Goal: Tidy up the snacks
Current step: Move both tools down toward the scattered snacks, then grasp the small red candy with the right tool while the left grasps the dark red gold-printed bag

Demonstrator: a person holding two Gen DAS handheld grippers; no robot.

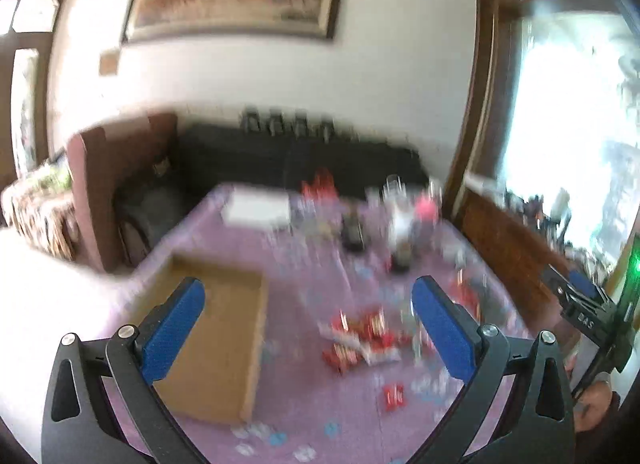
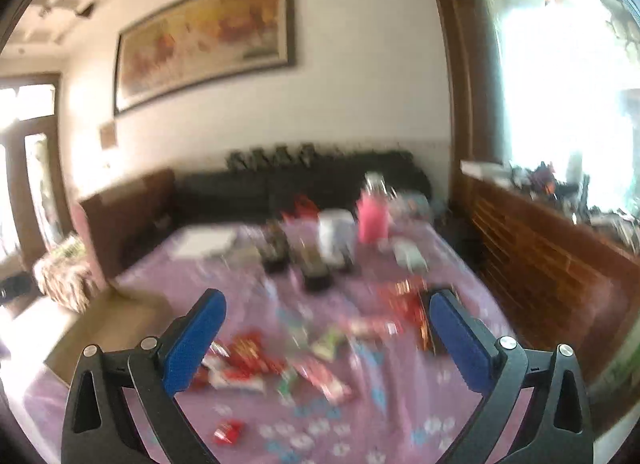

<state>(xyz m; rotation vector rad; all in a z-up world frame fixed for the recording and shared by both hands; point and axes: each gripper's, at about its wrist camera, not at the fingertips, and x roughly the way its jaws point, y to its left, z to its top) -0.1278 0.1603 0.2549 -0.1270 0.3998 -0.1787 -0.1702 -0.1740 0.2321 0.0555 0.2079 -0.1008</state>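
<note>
Both views are blurred by motion. A heap of red and white snack packets lies on the purple tablecloth; one small red packet lies apart, nearer me. An open cardboard box sits left of them. My left gripper hangs open above the table, nothing between its blue pads. In the right wrist view the snack packets spread across the cloth, with green ones and a lone red packet. My right gripper is open and empty over them. The cardboard box shows at the left.
At the table's far end stand a pink cup, a white container, dark trays and a white flat box. A dark sofa lies beyond. A wooden cabinet runs along the right. The other gripper shows at right.
</note>
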